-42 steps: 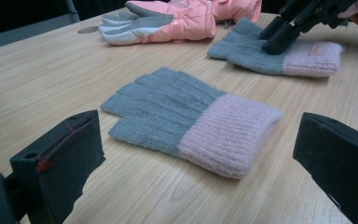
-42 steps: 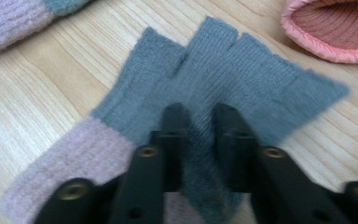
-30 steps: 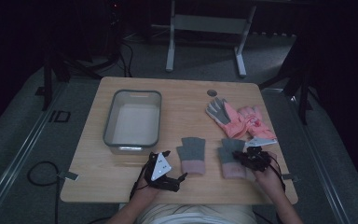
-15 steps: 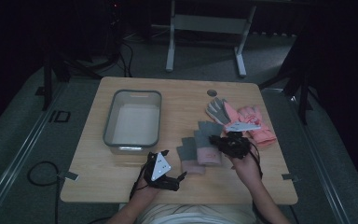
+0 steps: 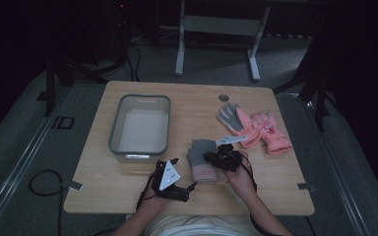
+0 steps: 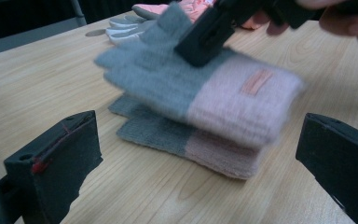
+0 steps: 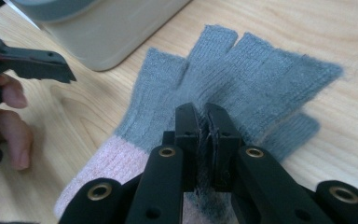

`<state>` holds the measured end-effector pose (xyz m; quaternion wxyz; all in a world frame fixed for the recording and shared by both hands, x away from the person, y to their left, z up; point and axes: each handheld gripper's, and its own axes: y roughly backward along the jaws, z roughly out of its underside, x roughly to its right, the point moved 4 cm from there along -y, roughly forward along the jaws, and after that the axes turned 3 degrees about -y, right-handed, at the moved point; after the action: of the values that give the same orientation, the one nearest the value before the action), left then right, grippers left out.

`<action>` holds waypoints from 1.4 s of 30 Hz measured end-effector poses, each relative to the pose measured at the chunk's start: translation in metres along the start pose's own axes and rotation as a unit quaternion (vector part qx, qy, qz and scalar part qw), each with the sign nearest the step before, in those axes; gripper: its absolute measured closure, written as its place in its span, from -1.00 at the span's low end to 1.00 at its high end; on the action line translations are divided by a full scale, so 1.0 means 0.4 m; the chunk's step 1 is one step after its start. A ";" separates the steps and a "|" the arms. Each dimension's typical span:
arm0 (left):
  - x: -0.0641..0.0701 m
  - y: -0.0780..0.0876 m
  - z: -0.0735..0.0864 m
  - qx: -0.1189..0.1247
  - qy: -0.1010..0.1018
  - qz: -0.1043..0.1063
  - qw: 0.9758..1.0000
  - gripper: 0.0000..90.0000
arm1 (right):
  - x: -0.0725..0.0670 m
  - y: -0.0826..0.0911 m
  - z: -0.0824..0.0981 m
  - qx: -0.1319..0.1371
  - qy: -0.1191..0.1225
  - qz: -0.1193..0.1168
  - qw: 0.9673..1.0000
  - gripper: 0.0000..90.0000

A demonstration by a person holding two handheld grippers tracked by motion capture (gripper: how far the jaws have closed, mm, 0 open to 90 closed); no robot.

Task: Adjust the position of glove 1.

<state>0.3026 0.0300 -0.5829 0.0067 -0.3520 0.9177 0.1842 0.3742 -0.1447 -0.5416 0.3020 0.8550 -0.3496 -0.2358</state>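
My right gripper [image 5: 217,156] [image 7: 205,125] is shut on the grey part of a grey-and-pink fingerless glove [image 6: 200,86] [image 7: 242,74]. It holds that glove just above a matching glove [image 6: 177,140], which lies flat on the wooden table [image 5: 256,187]. In the left gripper view the held glove is blurred, and the right gripper [image 6: 209,32] pinches it from above. My left gripper [image 5: 183,173] [image 6: 196,172] rests near the table's front edge, just left of the gloves. Its jaws are open with nothing between them and point at the gloves.
A grey plastic tub [image 5: 114,132] [image 7: 98,28] stands at the left of the table. A pair of pink gloves [image 5: 263,130], one with a grey palm [image 5: 229,117], lies at the right back. A round hole [image 5: 224,97] sits near the far edge.
My right gripper has carried its glove leftwards from the table's right side to above the other glove. The left gripper has stayed where it was.
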 end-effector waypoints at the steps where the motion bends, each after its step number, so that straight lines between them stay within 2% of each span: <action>1: 0.001 0.000 0.000 -0.003 -0.001 0.001 1.000 -1.00 | 0.000 -0.006 0.003 -0.003 0.000 0.000 1.000 0.88; 6: 0.006 -0.004 0.000 -0.015 -0.013 0.001 1.000 -1.00 | 0.010 -0.029 0.016 -0.014 -0.003 -0.002 1.000 0.88; 11: 0.004 -0.003 0.000 -0.013 -0.008 0.001 1.000 -1.00 | 0.016 -0.047 0.026 -0.026 0.007 -0.004 1.000 0.87; 20: 0.003 -0.004 0.001 -0.014 -0.006 0.004 1.000 -1.00 | 0.026 -0.049 0.031 -0.021 -0.004 0.000 1.000 0.83; 26: 0.002 -0.007 0.001 -0.021 -0.004 -0.002 1.000 -1.00 | 0.035 -0.059 0.041 -0.025 -0.001 0.000 1.000 0.60; 30: 0.003 -0.006 0.000 -0.020 -0.004 -0.010 1.000 -1.00 | 0.039 -0.059 0.045 -0.027 0.000 -0.004 1.000 0.51; 33: 0.013 -0.007 -0.004 -0.021 -0.007 0.012 1.000 -1.00 | 0.041 -0.059 0.044 -0.034 0.005 -0.015 0.999 0.50; 34: 0.017 -0.006 -0.009 -0.020 -0.008 0.027 0.999 -1.00 | 0.042 -0.058 0.044 -0.037 0.008 -0.017 0.999 0.50; 37: 0.029 -0.002 -0.028 -0.005 -0.028 0.044 0.999 -0.91 | 0.043 -0.055 0.044 -0.048 0.015 -0.029 0.998 0.52; 38: 0.032 -0.002 -0.034 -0.005 -0.030 0.047 0.998 -0.91 | 0.042 -0.053 0.044 -0.052 0.020 -0.036 0.998 0.51; 40: 0.038 -0.007 -0.041 -0.012 -0.031 0.067 0.997 -0.93 | 0.040 -0.048 0.043 -0.052 0.025 -0.041 0.997 0.43; 42: 0.042 -0.013 -0.044 -0.023 -0.042 0.062 0.997 -0.95 | 0.041 -0.032 0.035 -0.045 0.028 -0.040 0.998 0.34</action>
<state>0.2954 0.0093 -0.5707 0.0253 -0.2864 0.9321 0.2202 0.3821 -0.1545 -0.5636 0.3399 0.8600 -0.2957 -0.2395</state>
